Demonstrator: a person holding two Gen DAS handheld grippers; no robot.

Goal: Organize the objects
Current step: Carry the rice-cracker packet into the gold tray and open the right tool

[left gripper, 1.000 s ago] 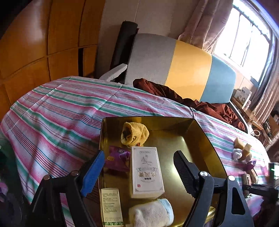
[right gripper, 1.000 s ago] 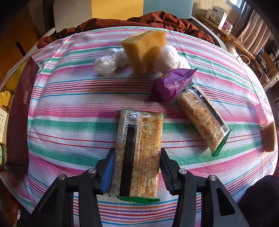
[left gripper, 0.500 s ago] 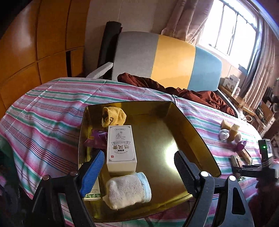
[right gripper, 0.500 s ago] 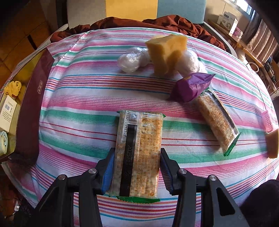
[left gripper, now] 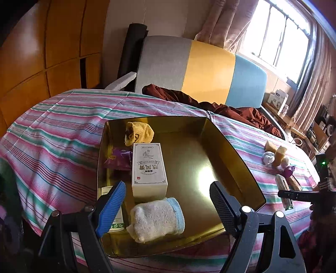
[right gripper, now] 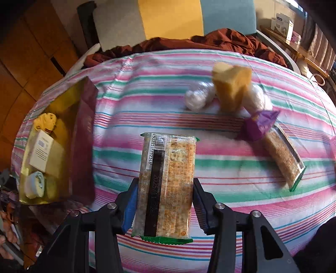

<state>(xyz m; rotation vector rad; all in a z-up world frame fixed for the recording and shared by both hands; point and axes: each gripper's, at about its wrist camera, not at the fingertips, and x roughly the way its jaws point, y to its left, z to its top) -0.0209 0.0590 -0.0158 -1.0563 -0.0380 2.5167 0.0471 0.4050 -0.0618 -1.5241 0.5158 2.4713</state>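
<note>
striped bed (right gripper: 231,168), gold tin (left gripper: 231,159), snacks (right gripper: 283,155)

The left wrist view looks steeply down, close over the gold tray (left gripper: 235,155) at the bed's (left gripper: 52,130) near edge, facing the headboard (left gripper: 208,69) and window. The right wrist view tilts more steeply onto the striped bed's (right gripper: 231,178) middle. Both share the tray (right gripper: 84,147), headboard (right gripper: 168,16) and yellow sponge (right gripper: 231,88).
</note>
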